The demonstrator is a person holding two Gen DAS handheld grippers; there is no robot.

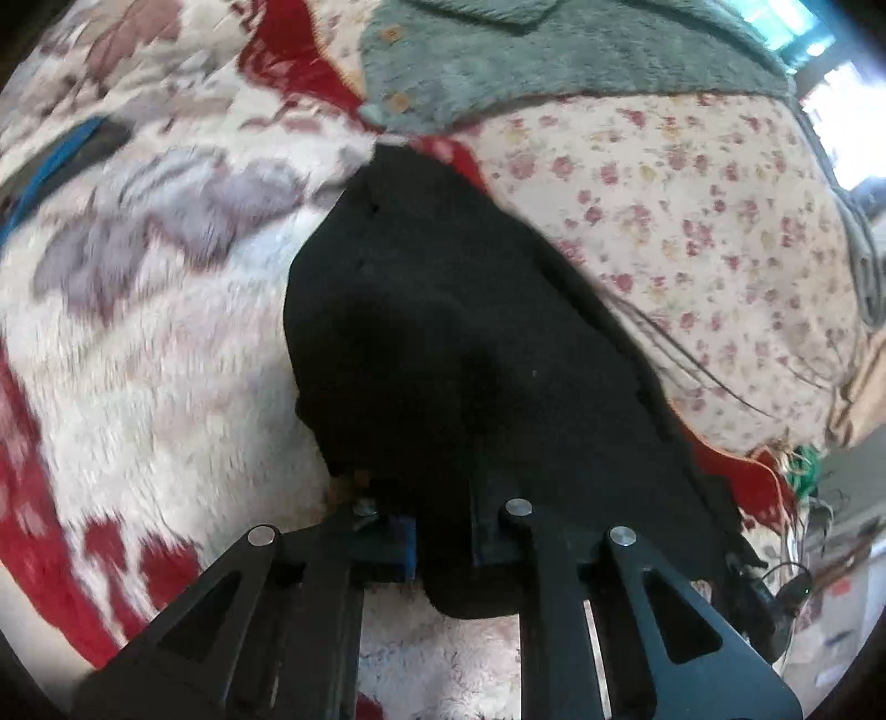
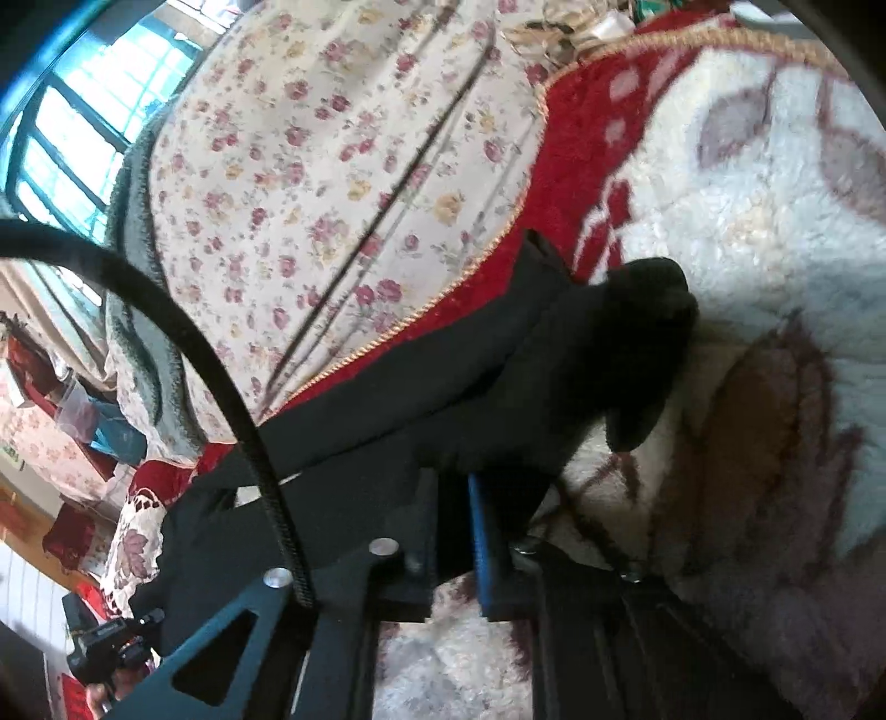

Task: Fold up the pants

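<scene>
The black pants hang lifted over a fluffy white, red and grey blanket. My left gripper is shut on the near edge of the pants; the cloth drapes forward from the jaws and hides the fingertips. In the right wrist view the pants stretch from the lower left to a bunched end near the centre. My right gripper is shut on the pants, with a blue pad showing beside the pinched cloth.
A floral sheet lies to the right and a grey-green fleece garment at the far side. A black cable arcs across the right wrist view. A barred window is at upper left.
</scene>
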